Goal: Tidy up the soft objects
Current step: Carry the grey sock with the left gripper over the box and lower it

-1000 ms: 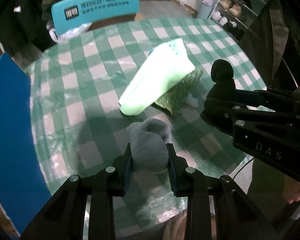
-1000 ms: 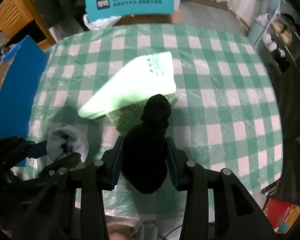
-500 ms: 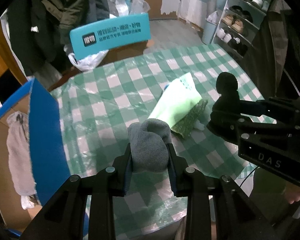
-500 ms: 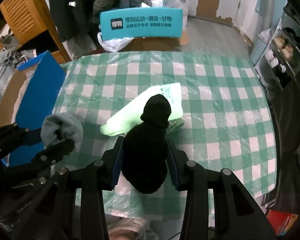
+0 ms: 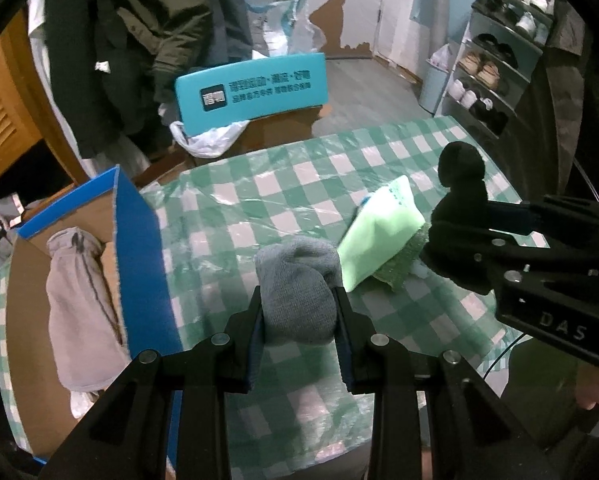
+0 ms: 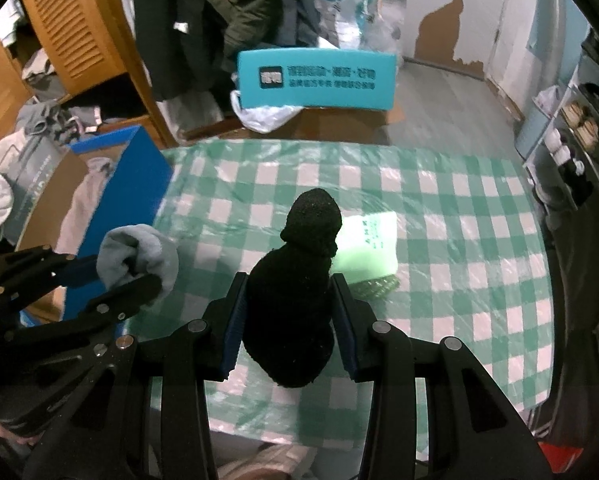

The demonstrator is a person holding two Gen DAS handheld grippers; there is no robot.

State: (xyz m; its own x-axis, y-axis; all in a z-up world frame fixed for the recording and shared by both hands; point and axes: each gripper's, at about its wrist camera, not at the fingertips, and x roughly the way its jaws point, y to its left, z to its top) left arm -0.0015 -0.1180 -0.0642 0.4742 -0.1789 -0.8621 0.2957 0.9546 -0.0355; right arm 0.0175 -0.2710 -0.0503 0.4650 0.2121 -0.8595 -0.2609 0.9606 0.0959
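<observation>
Left wrist view: grey sock (image 5: 297, 292) clamped in left gripper (image 5: 299, 322), black sock (image 6: 295, 292) in right gripper (image 6: 289, 322); both should be carried over the box (image 5: 135, 248) wall before release.

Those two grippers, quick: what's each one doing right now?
Left gripper: closed on the grey rolled sock.
Right gripper: closed on the black rolled sock.
</observation>
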